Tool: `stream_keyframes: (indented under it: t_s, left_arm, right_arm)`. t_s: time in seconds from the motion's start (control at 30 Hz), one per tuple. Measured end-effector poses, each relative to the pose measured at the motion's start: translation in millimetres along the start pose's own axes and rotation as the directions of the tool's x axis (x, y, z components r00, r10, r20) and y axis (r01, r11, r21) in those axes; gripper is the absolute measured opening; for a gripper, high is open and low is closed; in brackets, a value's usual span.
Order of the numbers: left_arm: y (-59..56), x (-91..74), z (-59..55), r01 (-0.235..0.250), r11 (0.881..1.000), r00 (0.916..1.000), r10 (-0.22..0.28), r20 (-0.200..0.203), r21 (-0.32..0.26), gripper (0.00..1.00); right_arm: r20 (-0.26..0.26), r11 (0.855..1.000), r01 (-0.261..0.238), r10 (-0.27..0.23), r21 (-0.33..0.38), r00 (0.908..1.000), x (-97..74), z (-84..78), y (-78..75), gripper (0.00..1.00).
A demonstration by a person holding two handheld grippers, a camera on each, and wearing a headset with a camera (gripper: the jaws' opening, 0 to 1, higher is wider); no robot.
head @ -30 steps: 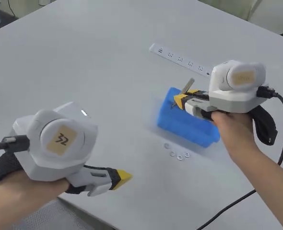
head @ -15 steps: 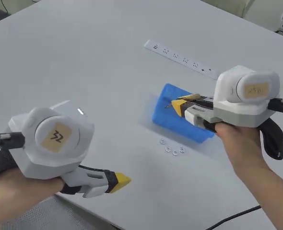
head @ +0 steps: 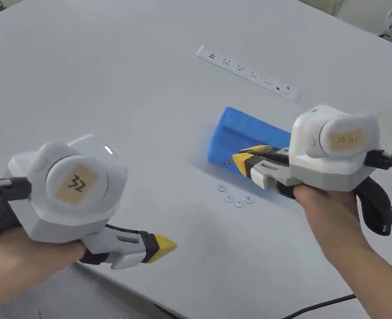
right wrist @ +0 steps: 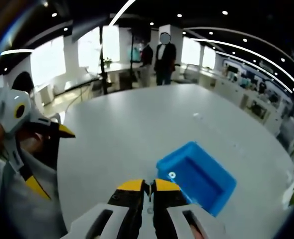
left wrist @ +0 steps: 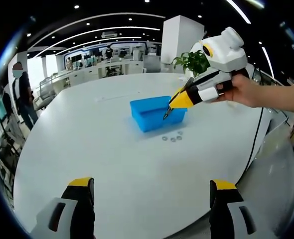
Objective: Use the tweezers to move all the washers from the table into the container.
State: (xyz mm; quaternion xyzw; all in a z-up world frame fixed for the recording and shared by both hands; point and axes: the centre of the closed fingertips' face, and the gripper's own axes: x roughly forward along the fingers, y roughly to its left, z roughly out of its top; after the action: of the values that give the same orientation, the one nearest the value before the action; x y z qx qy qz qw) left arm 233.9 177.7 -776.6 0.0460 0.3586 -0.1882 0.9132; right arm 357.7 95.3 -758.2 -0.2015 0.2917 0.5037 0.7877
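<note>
Right gripper [head: 238, 159] lowered toward washers [head: 239, 203], tweezers [left wrist: 167, 112] pointing down at them

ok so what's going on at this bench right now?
A person holds a hand-held gripper in each hand. The right hand-held gripper is shut on the tweezers, whose tip hangs close to the front wall of the blue container. Four washers lie loose on the table, just in front of the container and not yet moved. The left hand-held gripper is open, holds nothing and is off to the side.
</note>
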Motion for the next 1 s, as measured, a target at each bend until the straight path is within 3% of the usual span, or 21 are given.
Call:
stream_keyframes:
  t_s: [0.23, 0.57, 1.0]
  left_arm:
    - [0.5, -0.3, -2.4, -0.001, 1.0, 0.9999, 0.001, -0.01, 0.004, 0.99]
    - [-0.8, 0.4, -4.0, -0.001, 1.0, 0.9998, 0.001, -0.021, 0.014, 0.99]
    - [-1.4, 2.5, -7.2, 0.003, 1.0, 0.9994, -0.003, -0.035, 0.015, 0.99]
  right_arm:
    - [-0.041, 1.0, -0.012, 0.013, 0.027, 0.9991, 5.2, -11.4, 3.4, 0.03]
    - [-0.117, 1.0, -0.01, 0.012, 0.012, 0.9931, 17.6, -27.4, -4.5, 0.03]
    - [-0.178, 1.0, -0.006, 0.009, 0.015, 0.9839, 28.2, -42.6, -13.4, 0.03]
